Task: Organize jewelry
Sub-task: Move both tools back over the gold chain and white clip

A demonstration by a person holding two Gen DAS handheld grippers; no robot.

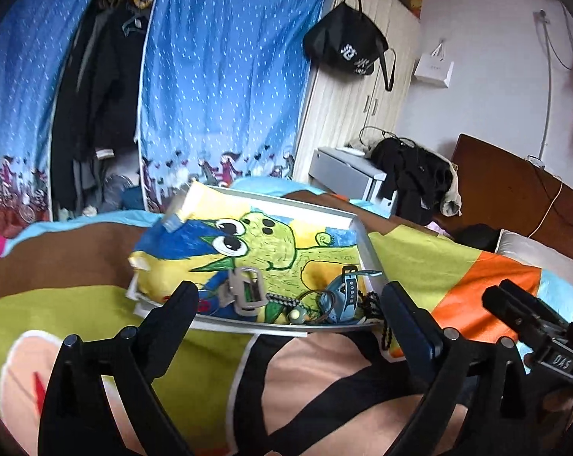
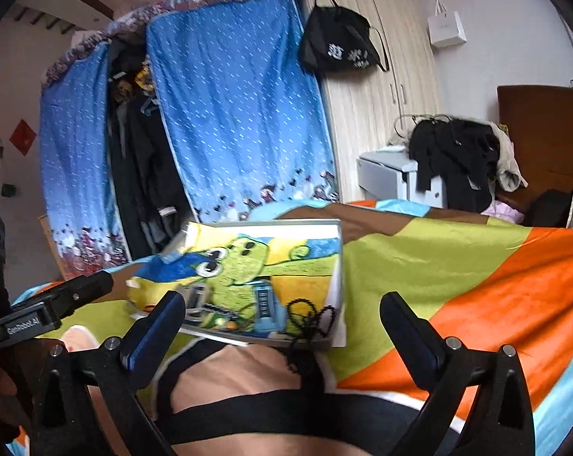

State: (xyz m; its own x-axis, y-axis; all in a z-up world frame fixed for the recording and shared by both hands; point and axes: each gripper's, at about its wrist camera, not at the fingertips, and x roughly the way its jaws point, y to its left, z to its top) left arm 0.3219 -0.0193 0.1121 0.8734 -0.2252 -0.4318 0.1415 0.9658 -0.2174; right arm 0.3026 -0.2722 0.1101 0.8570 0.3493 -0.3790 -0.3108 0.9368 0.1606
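From the left wrist camera, the left gripper [image 1: 288, 296] has its two black fingers spread wide with nothing between them, held just short of a shallow white tray [image 1: 358, 228] that sits on a bright patchwork bedspread [image 1: 431, 266]. The tray is lined with a cloth showing a green cartoon creature [image 1: 263, 243]. The jewelry is heaped in the tray's near corner: a grey buckle-like piece [image 1: 244, 288], a blue watch [image 1: 347, 292] and a black bead string [image 1: 377, 311] that spills over the near rim onto the bedspread. Smaller bits among them are tangled and hard to tell apart. The left finger covers the tray's near-left edge. At the right edge, part of the right gripper [image 1: 522, 315] shows, cut off, so its fingers cannot be judged here.

From the right wrist camera, the right gripper [image 2: 282, 311] is likewise spread wide and empty, just near of the tray [image 2: 336, 266]. The watch [image 2: 265, 304] lies upright beside the bead string [image 2: 309, 315], which trails over the near rim. The picture is blurred around the heap. The left gripper's body [image 2: 58, 304] enters at the left. Behind hang blue curtains [image 2: 241, 114] and a wardrobe with a black bag [image 2: 339, 45].
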